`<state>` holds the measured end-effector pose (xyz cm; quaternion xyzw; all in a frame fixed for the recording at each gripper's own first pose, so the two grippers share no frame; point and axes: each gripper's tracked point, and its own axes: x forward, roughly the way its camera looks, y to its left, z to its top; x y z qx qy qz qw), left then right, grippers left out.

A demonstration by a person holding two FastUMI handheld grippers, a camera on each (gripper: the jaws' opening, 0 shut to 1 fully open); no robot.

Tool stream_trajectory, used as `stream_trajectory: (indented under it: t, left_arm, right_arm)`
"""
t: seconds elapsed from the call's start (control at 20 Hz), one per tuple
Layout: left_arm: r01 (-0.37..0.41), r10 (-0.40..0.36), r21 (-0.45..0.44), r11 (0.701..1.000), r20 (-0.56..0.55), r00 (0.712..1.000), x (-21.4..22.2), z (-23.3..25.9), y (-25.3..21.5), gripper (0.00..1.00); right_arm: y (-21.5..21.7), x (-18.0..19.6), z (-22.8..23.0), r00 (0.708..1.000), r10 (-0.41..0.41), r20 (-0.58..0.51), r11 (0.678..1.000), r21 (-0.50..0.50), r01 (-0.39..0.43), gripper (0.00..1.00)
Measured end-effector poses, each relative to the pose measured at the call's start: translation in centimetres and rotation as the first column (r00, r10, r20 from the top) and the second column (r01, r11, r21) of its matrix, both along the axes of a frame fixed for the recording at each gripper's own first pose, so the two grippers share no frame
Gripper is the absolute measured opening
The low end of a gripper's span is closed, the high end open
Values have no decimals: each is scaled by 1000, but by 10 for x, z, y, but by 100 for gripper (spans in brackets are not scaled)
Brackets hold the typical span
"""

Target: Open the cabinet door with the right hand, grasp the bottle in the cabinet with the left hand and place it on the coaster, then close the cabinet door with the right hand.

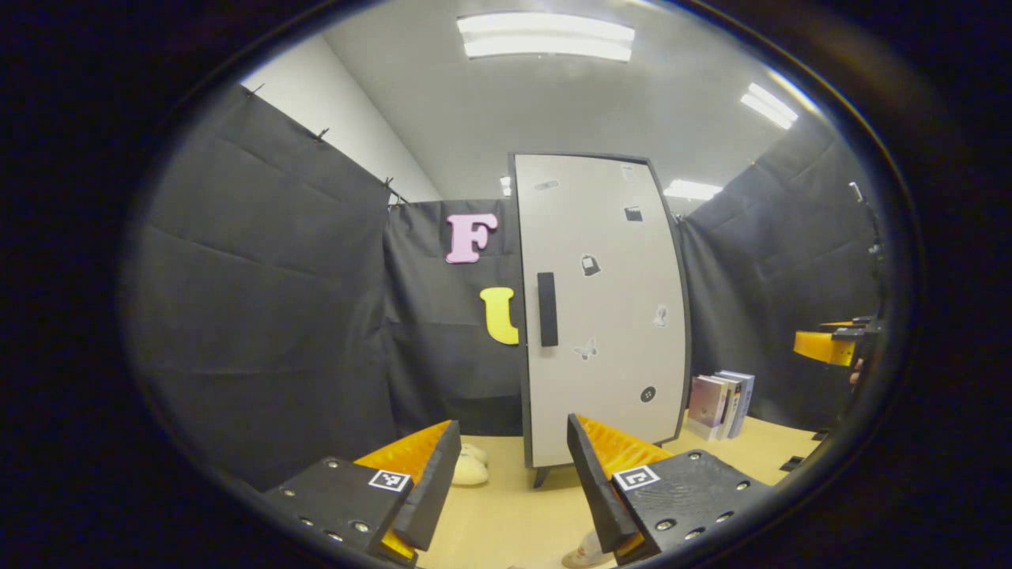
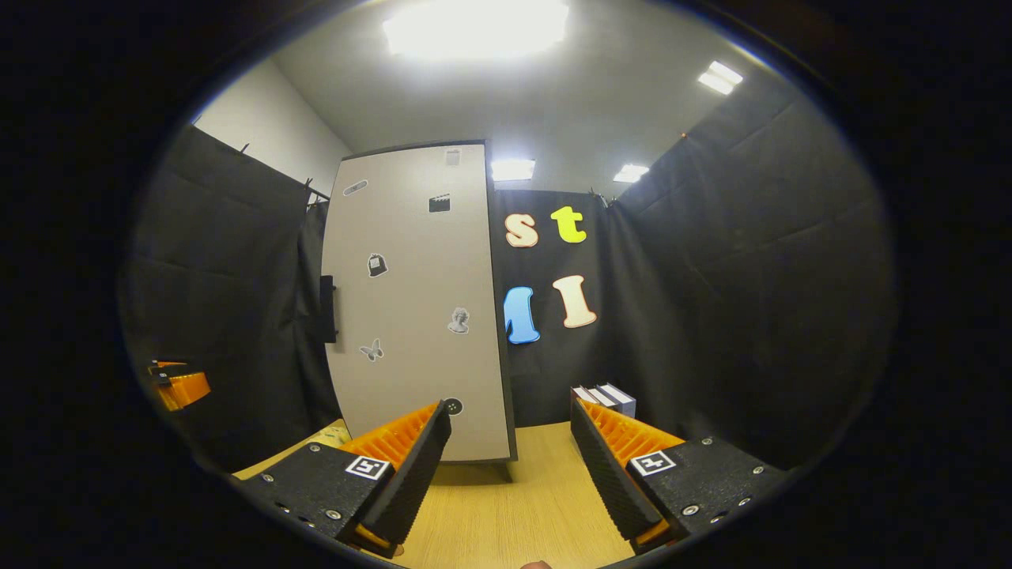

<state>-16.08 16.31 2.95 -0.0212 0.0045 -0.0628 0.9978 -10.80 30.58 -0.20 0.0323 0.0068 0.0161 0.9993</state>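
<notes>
A tall grey cabinet with stickers stands at the back of the wooden table, its door closed. A dark vertical handle sits on the door's left side. My left gripper is open, held well in front of the cabinet with nothing between its fingers. In the right gripper view the same cabinet stands to the left with its handle at its left edge. My right gripper is open and empty, some way from the door. The left gripper shows at the far left there.
Several books stand upright to the right of the cabinet, also seen as books in the right gripper view. A pale object lies on the table left of the cabinet's foot. Black cloth walls close the booth.
</notes>
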Motion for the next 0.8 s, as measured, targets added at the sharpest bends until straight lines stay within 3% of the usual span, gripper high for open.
stream_trajectory:
  t: [0.8]
  left_arm:
    - [-17,17,-14,1000,5,1000,-7,-1,7,78]
  right_arm:
    - [8,-5,2,1000,9,2,1000,3,-9,95]
